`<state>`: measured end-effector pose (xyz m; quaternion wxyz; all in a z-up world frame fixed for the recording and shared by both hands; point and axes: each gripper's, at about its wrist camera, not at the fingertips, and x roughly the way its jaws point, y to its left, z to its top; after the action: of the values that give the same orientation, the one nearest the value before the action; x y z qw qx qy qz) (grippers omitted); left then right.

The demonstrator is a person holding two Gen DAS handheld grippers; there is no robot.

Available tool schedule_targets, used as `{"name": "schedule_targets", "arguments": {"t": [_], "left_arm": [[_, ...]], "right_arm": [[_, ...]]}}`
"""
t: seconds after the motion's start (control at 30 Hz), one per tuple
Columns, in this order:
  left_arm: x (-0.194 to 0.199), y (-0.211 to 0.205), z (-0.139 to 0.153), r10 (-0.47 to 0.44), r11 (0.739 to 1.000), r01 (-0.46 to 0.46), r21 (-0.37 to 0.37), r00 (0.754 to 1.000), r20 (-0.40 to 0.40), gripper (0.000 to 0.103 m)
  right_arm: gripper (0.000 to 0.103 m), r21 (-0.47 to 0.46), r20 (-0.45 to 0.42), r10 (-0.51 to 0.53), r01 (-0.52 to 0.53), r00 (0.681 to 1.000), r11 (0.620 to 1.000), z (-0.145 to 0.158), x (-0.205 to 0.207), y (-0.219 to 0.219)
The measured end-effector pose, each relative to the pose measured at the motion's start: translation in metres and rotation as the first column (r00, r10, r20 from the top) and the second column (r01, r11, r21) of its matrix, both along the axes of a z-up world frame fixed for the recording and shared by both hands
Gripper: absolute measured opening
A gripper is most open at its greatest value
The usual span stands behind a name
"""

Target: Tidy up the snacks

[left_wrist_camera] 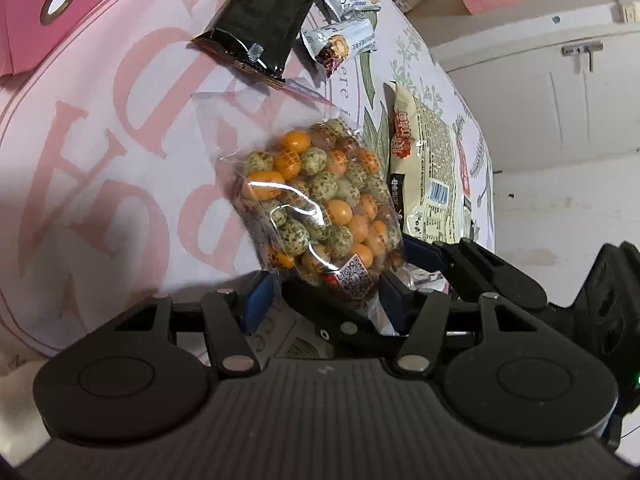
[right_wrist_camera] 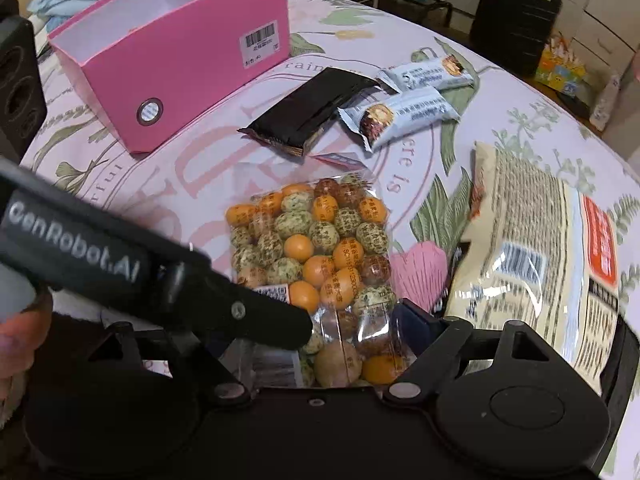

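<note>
A clear bag of orange and speckled green coated nuts has its sealed near end between the pads of my left gripper, which is shut on it. The far end of the bag rests on the flowered tablecloth. One left finger crosses the right wrist view over the bag's near corner. My right gripper stands open around the same end of the bag, its blue pad beside the bag's edge. Its other finger is hidden. The open pink box stands at the far left.
A black packet and two white snack bars lie beyond the nuts. A large cream bag lies to the right, close to my right gripper. A black suitcase and white cabinets stand past the table edge.
</note>
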<state>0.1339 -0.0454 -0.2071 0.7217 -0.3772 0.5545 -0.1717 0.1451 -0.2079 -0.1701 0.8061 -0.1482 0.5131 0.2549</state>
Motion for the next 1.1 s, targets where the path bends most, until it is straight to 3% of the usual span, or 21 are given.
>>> {"name": "schedule_targets", "arguments": {"t": [0.17,0.23,0.5,0.57,0.67,1.1], "left_arm": [[0.003,0.002,-0.003,0.005,1.0,-0.005,-0.012,1.0,0.002,0.056],[0.004,0.002,-0.004,0.0,1.0,0.0,-0.011,1.0,0.005,0.055],[-0.002,-0.019,0.015,-0.114,0.983,0.1,0.153,0.99,0.087,0.053],[-0.004,-0.023,0.022,-0.163,0.979,0.148,0.14,0.982,0.1,0.049],[-0.012,-0.031,0.035,-0.205,0.96,0.174,0.221,0.97,0.128,0.049],[-0.028,-0.013,0.075,-0.221,0.963,0.186,0.197,0.959,0.175,0.05]], "right_arm": [[0.092,0.099,-0.059,-0.015,0.021,0.998,0.995,0.002,-0.011,-0.017],[0.091,0.085,-0.036,0.001,0.002,0.999,0.996,-0.002,-0.017,-0.015],[0.07,0.003,0.059,-0.052,0.052,0.997,0.999,0.002,-0.026,-0.005],[0.07,-0.019,0.092,-0.044,0.046,0.995,0.999,0.005,-0.031,0.0],[0.069,-0.013,0.09,-0.066,0.067,0.994,0.998,0.012,-0.037,0.003],[0.069,-0.039,0.136,-0.07,0.076,0.988,0.996,0.056,-0.057,0.02]]}}
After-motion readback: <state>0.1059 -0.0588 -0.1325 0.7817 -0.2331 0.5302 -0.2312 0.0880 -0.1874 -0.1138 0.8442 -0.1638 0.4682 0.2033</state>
